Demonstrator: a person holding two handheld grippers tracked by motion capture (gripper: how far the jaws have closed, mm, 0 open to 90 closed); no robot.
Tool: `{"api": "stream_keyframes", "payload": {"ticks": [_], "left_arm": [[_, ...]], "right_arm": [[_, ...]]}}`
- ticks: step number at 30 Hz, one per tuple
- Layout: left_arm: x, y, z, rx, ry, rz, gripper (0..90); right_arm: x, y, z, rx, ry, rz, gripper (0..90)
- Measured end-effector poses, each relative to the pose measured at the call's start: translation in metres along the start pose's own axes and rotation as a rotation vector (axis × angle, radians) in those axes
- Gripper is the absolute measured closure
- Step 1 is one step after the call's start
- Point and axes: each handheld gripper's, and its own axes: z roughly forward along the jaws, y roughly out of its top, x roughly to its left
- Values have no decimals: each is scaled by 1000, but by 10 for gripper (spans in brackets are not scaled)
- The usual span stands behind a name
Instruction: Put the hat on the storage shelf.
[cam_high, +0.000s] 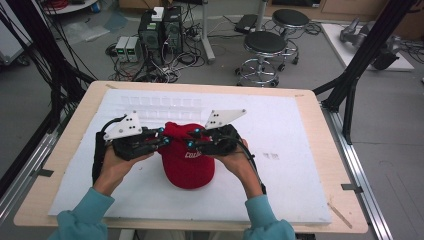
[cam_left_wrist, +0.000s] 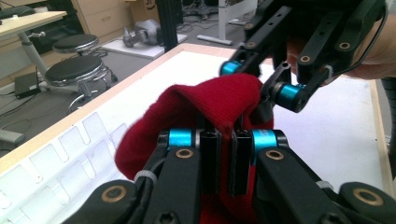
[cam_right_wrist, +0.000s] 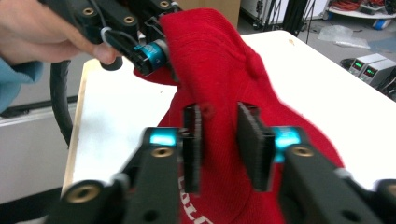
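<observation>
The table (cam_high: 70, 150) in front of me carries a white mat (cam_high: 280, 175), and the red cap (cam_high: 187, 165) lies near the middle of it, a little toward my edge, its far part lifted off the mat between my two tools.

My left hand-held gripper (cam_left_wrist: 224, 161) is clenched on a fold of the cap's fabric, jaws nearly together with the red knit pinched between them. My right hand-held gripper (cam_right_wrist: 222, 149) has its jaws on either side of another ridge of the cap; they look drawn in against the cloth, though I cannot be sure the pads grip it firmly.

The risks, as I judge them: the right grip may have taken only a thin pleat, so a pull could let the cloth slide out and the cap would sag to one side. With both grips so close together, tugging apart could stretch or twist the knit. The tips also sit near each other and could knock together.
</observation>
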Motion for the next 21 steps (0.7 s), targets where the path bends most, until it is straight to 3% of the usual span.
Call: {"api": "stream_keyframes", "payload": {"ticks": [5, 15, 21], "left_arm": [[0, 0, 1, 0, 2, -8, 858], [2, 0, 1, -7, -2, -14, 848], [8, -1, -4, -31, 16, -63, 726]], "right_arm": [[3, 1, -1, 13, 2, -21, 845], [6, 2, -4, 9, -7, -35, 869], [7, 3, -6, 8, -39, -57, 875]]}}
